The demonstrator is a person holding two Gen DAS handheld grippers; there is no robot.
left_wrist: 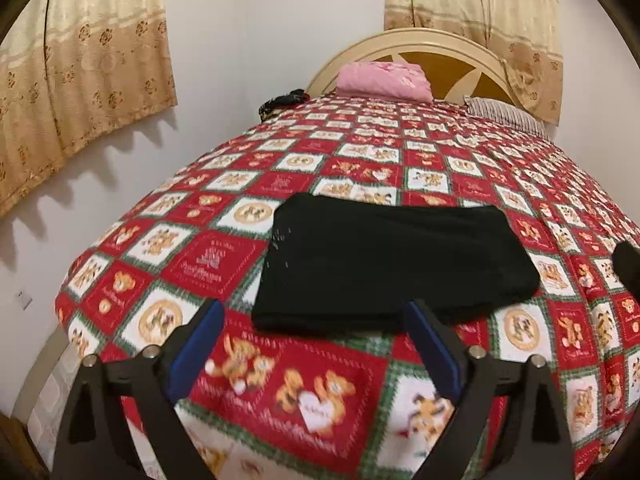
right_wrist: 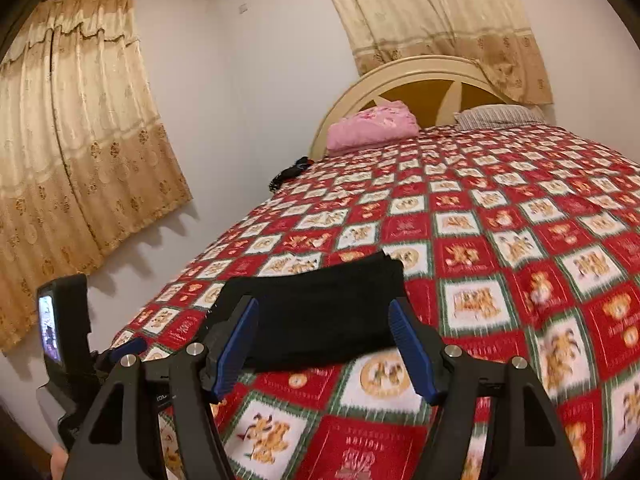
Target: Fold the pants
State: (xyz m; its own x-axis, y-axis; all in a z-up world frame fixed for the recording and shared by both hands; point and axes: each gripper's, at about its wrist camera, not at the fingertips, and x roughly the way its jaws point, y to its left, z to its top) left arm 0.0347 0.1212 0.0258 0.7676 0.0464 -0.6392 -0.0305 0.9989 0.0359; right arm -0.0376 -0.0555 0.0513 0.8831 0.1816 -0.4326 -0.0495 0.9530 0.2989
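Folded black pants (left_wrist: 384, 260) lie on the teddy-bear bedspread (left_wrist: 304, 396).
Left gripper (left_wrist: 316, 320) and right gripper (right_wrist: 324, 320), just short of the pants, gape wide, empty.

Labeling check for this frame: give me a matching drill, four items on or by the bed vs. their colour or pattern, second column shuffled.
Items:
1. folded pants
2. bundle by the headboard
3. pillow
4. bedspread

Colours or patterns:
A. red, white and green checks with bears
B. black
C. pale with thin stripes
D. pink

Pairs: 1-B, 2-D, 3-C, 4-A
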